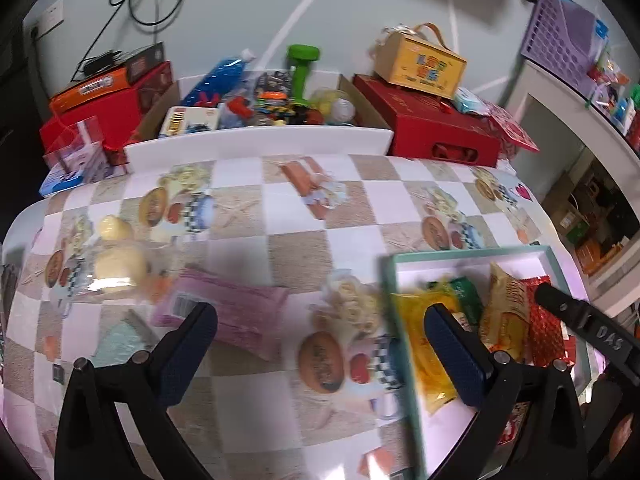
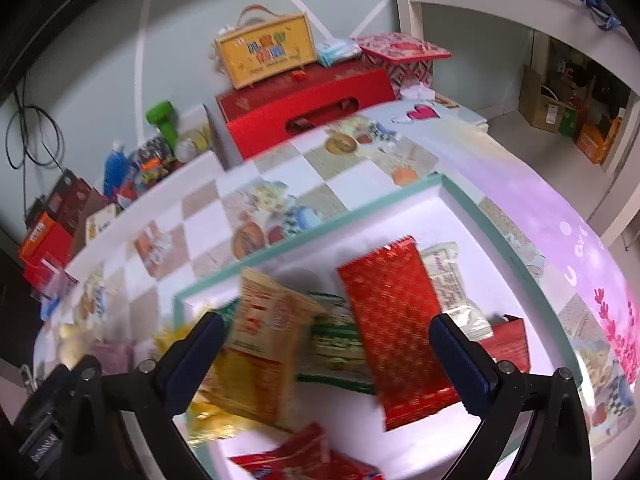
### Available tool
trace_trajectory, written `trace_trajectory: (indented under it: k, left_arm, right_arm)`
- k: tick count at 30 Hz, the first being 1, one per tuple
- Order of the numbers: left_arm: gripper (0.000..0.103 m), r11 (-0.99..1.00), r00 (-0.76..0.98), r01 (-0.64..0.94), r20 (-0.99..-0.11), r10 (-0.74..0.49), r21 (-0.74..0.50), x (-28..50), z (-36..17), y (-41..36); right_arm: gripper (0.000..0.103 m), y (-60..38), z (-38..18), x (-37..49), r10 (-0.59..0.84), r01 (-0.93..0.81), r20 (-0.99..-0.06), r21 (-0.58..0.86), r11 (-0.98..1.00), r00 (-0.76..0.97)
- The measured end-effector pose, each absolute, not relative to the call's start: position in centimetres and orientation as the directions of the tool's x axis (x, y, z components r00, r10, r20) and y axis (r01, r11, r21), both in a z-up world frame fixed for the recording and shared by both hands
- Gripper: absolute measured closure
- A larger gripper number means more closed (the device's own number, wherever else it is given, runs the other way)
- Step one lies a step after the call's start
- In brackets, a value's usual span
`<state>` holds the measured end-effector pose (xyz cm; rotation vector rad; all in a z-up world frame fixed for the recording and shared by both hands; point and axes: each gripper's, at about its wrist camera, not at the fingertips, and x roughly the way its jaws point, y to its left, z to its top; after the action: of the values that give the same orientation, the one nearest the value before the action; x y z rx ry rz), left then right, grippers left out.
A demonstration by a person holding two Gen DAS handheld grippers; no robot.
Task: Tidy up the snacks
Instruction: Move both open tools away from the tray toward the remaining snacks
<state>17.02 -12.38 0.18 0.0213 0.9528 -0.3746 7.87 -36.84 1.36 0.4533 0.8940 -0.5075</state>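
Note:
A white tray with a teal rim (image 2: 320,222) holds several snack packets: a shiny red one (image 2: 392,328), a tan one (image 2: 268,336), a green one (image 2: 336,344) and a clear one (image 2: 452,284). My right gripper (image 2: 328,356) hovers open above them and holds nothing. The left wrist view shows the tray (image 1: 440,255) at the right. A pink packet (image 1: 240,312) and a clear bag of pale round snacks (image 1: 116,264) lie on the checked tablecloth. My left gripper (image 1: 320,340) is open over the cloth, between the pink packet and the tray. The right gripper's body (image 1: 580,320) reaches over the tray.
An open cardboard box (image 1: 360,96) of toys with a green dumbbell (image 1: 300,72) stands at the table's back. Red gift boxes (image 1: 424,124) with a yellow case (image 1: 420,64) flank it. A white shelf unit (image 1: 580,120) stands to the right.

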Motion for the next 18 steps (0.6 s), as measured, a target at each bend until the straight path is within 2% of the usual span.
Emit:
trace_trajectory:
  k: [6, 18]
  left_arm:
    - [0.000, 0.950, 0.526, 0.285, -0.807, -0.268, -0.130, 17.7, 0.5, -9.5]
    - [0.000, 0.978, 0.538, 0.072, -0.818, -0.205, -0.198, 18.9, -0.6, -0.8]
  right_arm:
    - [0.000, -33.9, 3.2, 9.1, -0.233, 0.547, -0.786, 0.155, 0.822, 0.573]
    - [0.000, -27.8, 2.9, 12.7, -0.099, 0.391, -0.800, 0.177, 0.903, 0.592]
